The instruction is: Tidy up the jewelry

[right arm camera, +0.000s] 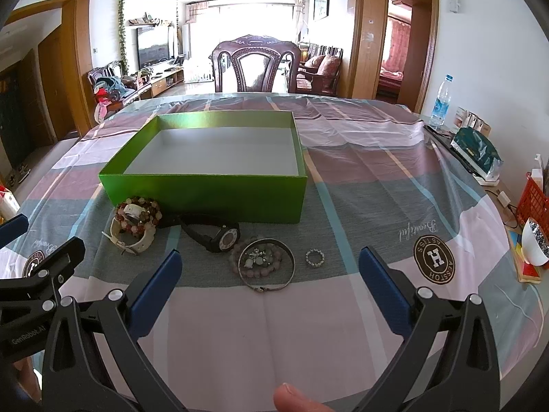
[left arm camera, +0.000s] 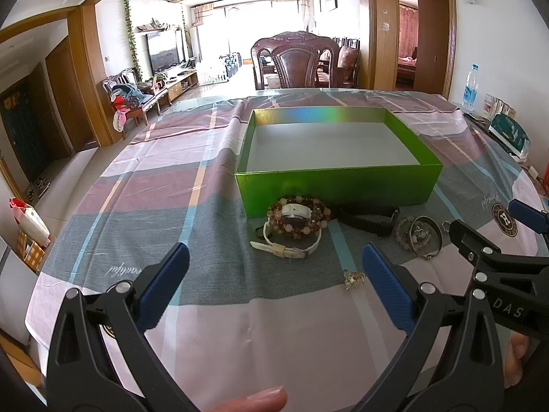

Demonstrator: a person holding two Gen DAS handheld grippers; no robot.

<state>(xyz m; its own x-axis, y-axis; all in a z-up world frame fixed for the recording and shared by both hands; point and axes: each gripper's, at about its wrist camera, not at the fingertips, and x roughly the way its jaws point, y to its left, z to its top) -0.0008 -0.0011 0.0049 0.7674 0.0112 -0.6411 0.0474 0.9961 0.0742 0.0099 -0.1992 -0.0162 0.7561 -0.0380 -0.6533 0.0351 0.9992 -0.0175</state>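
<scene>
Both wrist views look low and forward across the tabletop [left arm camera: 206,326], side by side; both share the box [left arm camera: 338,185], the jewelry and the room beyond.

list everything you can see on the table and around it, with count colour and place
box: 1, green with pale inside, empty, table centre
white watch: 1, white strap, in front of box
beaded bracelet: 1, red and cream, lying on the white watch
black watch: 1, black, beside the white watch
bangle: 1, silver, ringing a pale bead bracelet
ring: 1, silver, right of bangle
hair clip: 1, gold, nearest the left gripper
tablecloth: 1, pink and grey check
water bottle: 1, clear, blue label, far right edge
chair: 1, dark wood, behind table
left gripper: blue fingers, open
right gripper: blue fingers, open
</scene>
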